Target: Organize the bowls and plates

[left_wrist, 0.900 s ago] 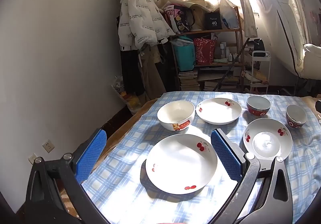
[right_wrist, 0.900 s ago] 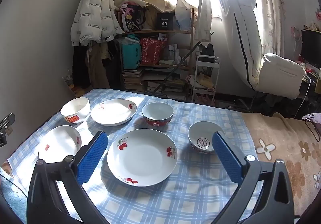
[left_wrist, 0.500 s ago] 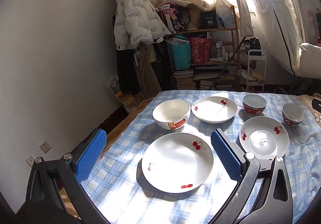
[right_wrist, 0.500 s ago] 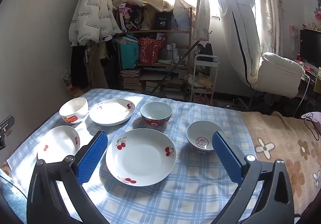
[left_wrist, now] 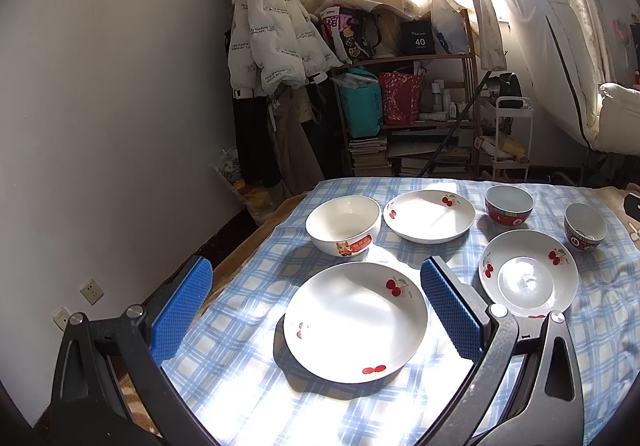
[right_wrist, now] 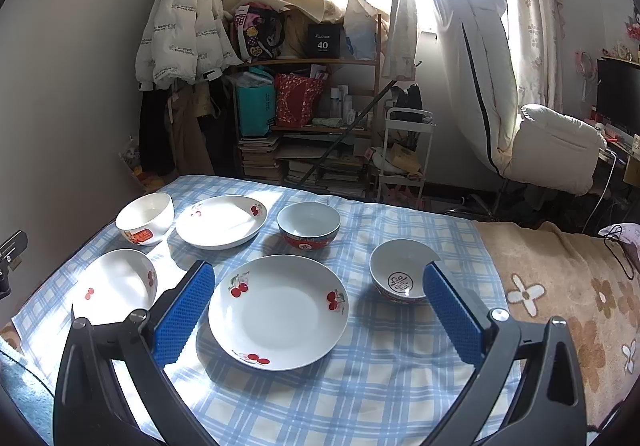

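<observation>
Nothing had been gripped: the left gripper [left_wrist: 316, 310] and right gripper [right_wrist: 316, 312] were held wide, a cherry plate [left_wrist: 354, 322] framed ahead between each; a rim approach was judged next

3 cherry plates [right_wrist: 278, 312], 3 bowls [right_wrist: 308, 226] upright, apart on checked cloth [right_wrist: 360, 386].

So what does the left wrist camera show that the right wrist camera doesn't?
Only the left wrist view shows the wall sockets low on the wall and the open left gripper over its cherry plate.

Only the right wrist view shows the monitor, the flowered blanket and the open right gripper.

Both show the blue checked tablecloth, three cherry plates, three bowls, the white jacket and the shelf.
</observation>
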Demonstrator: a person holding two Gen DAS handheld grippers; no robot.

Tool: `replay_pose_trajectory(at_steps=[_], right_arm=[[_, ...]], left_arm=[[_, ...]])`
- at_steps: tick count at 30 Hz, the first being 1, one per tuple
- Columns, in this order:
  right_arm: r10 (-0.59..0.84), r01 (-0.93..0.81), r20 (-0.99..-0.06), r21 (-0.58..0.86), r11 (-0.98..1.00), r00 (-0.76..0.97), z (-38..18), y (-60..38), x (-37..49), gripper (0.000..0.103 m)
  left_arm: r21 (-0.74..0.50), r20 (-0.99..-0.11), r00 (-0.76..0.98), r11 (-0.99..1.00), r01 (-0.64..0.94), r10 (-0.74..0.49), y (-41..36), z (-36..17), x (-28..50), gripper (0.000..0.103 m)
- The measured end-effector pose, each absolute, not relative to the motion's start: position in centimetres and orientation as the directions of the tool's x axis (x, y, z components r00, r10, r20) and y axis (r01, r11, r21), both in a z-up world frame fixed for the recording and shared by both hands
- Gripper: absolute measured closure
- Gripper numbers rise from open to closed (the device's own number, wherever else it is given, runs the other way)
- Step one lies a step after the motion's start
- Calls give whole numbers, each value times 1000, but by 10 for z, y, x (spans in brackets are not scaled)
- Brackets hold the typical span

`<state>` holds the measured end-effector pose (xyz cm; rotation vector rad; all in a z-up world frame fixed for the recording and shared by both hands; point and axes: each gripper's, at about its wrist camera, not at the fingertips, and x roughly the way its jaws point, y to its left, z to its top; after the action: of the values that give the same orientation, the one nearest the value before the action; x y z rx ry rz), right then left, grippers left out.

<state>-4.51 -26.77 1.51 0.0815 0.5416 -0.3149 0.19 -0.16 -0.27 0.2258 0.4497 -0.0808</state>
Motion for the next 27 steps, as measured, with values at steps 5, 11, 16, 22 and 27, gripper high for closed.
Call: replay_pose_trajectory(at_steps=[5, 11, 16, 22, 27], right_arm=[[-271, 314, -519, -6, 949, 810, 15, -267, -45, 0], [-272, 315, -520, -6, 949, 810, 15, -268, -45, 0], [-272, 316, -521, -6, 949, 809, 15, -267, -45, 0], [-271, 314, -521, -7, 950, 809, 14, -267, -45, 0], [-273, 317, -524, -5, 948, 807, 14, -267, -44, 0]], left_arm=[[200, -440, 898, 971, 127, -27, -1, -4, 2, 1], [203, -440, 898, 971, 128, -26, -2, -5, 3, 1], [204, -439, 898, 971, 125, -23, -2, -5, 2, 1], [204, -440, 898, 971, 128, -25, -2, -6, 3, 1], [202, -439, 898, 971, 128, -27, -1, -6, 3, 1]])
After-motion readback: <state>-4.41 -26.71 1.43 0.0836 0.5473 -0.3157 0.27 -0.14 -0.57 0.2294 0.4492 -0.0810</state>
